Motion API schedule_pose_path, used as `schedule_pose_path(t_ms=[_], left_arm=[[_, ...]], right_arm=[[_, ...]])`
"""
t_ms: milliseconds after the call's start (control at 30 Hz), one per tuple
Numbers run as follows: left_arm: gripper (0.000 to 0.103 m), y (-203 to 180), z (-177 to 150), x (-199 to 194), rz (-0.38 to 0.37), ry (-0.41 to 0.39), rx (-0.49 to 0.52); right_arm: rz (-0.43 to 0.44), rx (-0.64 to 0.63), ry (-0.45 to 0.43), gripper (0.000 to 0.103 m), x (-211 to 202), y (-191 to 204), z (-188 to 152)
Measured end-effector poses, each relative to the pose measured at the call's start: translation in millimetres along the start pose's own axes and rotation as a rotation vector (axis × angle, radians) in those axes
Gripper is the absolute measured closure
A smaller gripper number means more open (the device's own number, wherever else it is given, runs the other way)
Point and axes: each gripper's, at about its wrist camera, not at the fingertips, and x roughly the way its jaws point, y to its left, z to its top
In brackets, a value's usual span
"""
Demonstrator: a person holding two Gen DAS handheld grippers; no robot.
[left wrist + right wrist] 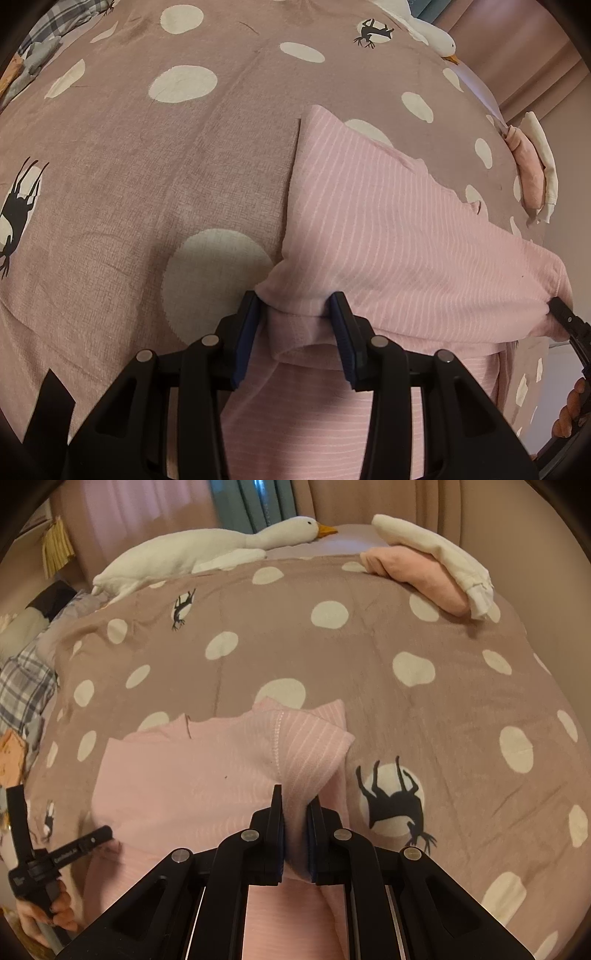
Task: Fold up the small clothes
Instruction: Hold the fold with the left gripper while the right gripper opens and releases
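A pink striped garment [388, 221] lies partly folded on the mauve polka-dot bedspread [147, 166]. My left gripper [295, 306] has its jaws on either side of a bunched fold of the garment's near edge, lifted off the bed. My right gripper [295, 805] is shut on another fold of the same garment [207, 775], beside a seam. In the left wrist view the right gripper's tip [565, 314] shows at the garment's right end. In the right wrist view the left gripper [37, 856] and the hand holding it show at the far left.
A pile of folded pink and white clothes [436, 568] lies at the bed's far right. A white plush goose [221, 550] lies along the far edge. Plaid and grey clothes [22, 686] are heaped at the left. Curtains hang behind the bed.
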Motion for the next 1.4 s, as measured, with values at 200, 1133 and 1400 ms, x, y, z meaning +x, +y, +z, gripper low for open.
schedule_pose_path(t_ms=[200,1133,1400], left_arm=[[0.061,0,0,1,0.006,-0.003,0.003],[0.060,3,1,3,0.010,-0.004,0.004],[0.060,2,1,3,0.013,-0.005,0.004]], right_arm=[[0.001,0.013,0.018,0.093,7,-5,-4],[-0.002,0.075,0.110,0.093,45,-22,-22],[-0.004,0.088,0.126,0.093,52,-26,-26]])
